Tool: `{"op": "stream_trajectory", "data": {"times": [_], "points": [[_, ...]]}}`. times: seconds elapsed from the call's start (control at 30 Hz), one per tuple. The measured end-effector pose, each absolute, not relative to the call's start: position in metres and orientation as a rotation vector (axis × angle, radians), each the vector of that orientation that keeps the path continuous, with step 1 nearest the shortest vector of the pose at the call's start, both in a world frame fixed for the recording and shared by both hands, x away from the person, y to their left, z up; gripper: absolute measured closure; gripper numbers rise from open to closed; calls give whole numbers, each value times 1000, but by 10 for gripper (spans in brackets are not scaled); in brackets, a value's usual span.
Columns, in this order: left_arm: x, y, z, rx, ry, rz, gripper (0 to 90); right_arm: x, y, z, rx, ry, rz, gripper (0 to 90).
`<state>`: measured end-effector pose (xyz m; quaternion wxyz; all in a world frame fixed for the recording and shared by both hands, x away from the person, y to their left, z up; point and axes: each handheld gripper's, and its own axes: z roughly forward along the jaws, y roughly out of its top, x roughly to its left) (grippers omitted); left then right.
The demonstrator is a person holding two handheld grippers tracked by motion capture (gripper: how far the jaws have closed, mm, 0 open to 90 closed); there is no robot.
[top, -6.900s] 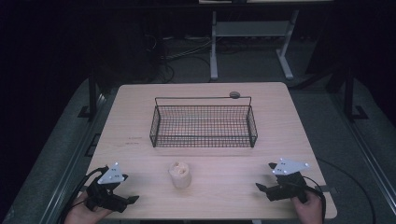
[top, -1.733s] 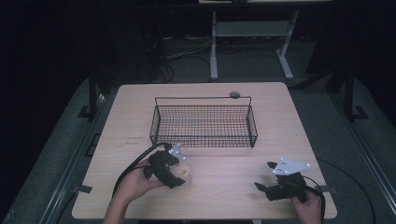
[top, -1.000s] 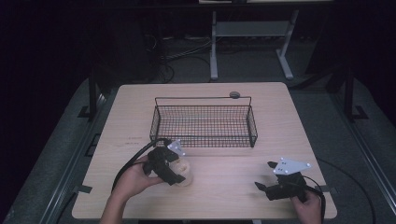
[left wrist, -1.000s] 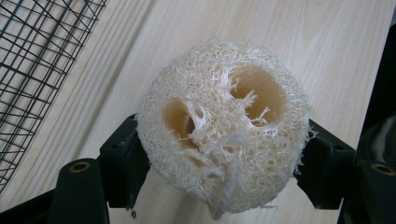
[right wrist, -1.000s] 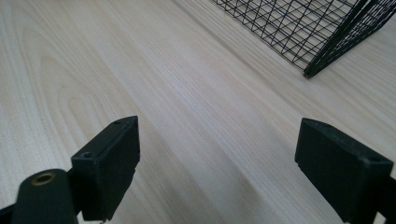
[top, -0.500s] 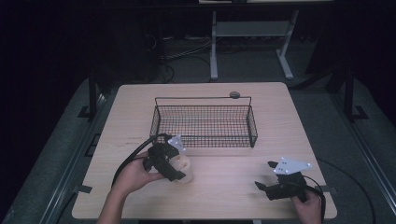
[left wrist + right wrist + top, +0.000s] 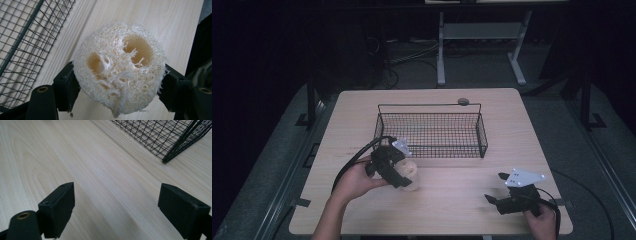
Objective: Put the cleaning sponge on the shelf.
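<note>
Light wooden table (image 7: 362,115): wire basket (image 7: 432,131) at centre, small round disc (image 7: 463,101) behind it.

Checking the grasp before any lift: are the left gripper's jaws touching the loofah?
Touching. In the left gripper view, the left gripper has both black jaws pressed against opposite sides of the loofah, with no gap at either side.

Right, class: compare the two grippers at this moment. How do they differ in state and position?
The left gripper is shut on the loofah, close to the wire basket; the right gripper is open, holding nothing, over bare table near the front right corner. Both have black jaws and are hand-held.
</note>
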<state>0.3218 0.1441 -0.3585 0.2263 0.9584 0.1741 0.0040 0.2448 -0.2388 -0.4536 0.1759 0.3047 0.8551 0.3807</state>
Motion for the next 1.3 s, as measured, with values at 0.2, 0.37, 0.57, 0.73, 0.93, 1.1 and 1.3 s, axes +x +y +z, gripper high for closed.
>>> {"op": "stream_trajectory", "data": {"times": [0.2,0.37,0.57,0.73,0.93,1.1,1.3], "points": [[328,144,-352,2640,480,3,271,245,-239,-453,862,2418,1083,135],[337,144,-346,2647,490,7,271,245,-240,-453,864,2416,1084,135],[347,142,-338,2636,502,-2,271,245,-241,-453,878,2413,1084,135],[354,139,-331,2627,500,-2,271,245,-241,-453,878,2409,1095,135],[364,135,-324,2630,497,-3,271,245,-241,-453,886,2406,1095,135],[373,132,-318,2636,490,-6,273,246,-242,-453,876,2404,1096,135],[384,130,-313,2626,502,-5,273,246,-242,-453,877,2404,1098,135]]}}
